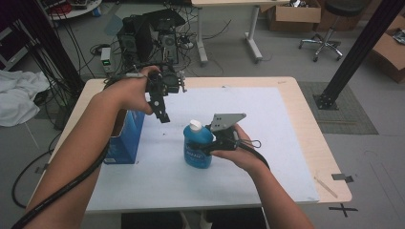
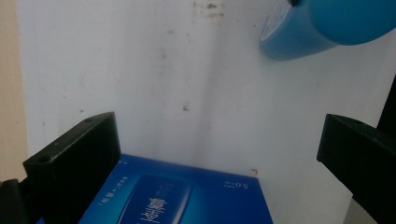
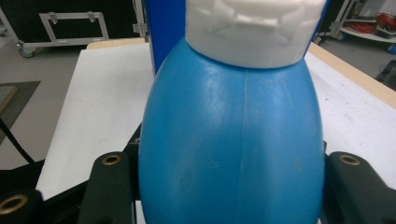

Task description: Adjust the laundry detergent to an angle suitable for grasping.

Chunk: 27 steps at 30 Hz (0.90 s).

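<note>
A blue bottle (image 1: 197,145) with a white cap (image 1: 195,126) stands upright near the middle of the white mat. My right gripper (image 1: 213,140) comes at it from the right and is shut on its body; in the right gripper view both jaws press the sides of the bottle (image 3: 231,140). A blue box (image 1: 126,138) stands at the mat's left edge. My left gripper (image 1: 162,113) hangs in the air above and between the box and the bottle, pointing down. Its jaws stand wide open with nothing between them (image 2: 219,140), over the box (image 2: 187,198) and the bottle (image 2: 327,28).
The white mat (image 1: 267,143) covers most of a wooden table (image 1: 329,167). Behind the table's far edge stand a computer tower (image 1: 148,36) and tangled cables. A black post (image 1: 358,52) rises at the right, and a white cloth (image 1: 19,95) lies at the left.
</note>
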### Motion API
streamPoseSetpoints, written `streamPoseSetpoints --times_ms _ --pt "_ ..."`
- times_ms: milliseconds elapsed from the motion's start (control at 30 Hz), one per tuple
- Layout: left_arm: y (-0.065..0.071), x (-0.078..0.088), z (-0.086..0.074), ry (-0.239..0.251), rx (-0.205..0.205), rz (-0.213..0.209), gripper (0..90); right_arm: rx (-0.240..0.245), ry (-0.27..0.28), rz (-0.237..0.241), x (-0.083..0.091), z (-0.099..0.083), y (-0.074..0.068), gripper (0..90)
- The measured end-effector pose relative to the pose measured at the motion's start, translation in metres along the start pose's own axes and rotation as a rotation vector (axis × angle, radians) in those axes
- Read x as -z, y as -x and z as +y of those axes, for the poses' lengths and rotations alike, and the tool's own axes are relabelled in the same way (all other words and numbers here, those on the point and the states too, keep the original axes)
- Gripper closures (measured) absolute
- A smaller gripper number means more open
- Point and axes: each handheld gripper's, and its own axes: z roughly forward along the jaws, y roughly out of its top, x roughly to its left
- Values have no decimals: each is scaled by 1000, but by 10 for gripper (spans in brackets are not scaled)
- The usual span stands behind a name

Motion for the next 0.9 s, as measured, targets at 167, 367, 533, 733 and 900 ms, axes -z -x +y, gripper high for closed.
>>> streamPoseSetpoints --times_ms 167,367,533,733,900 --pt "5 2 -1 -9 -3 4 1 6 14 15 -2 0 3 427" --pt "7 2 0 -11 -7 2 0 -2 22 49 0 -2 10 428" --pt "10 1 4 -15 -14 -1 1 -2 19 83 1 -5 17 428" --pt "11 2 6 -18 -18 0 1 21 28 125 2 -4 19 429" --pt "11 2 7 -16 -16 -2 1 31 41 156 1 -4 18 429"
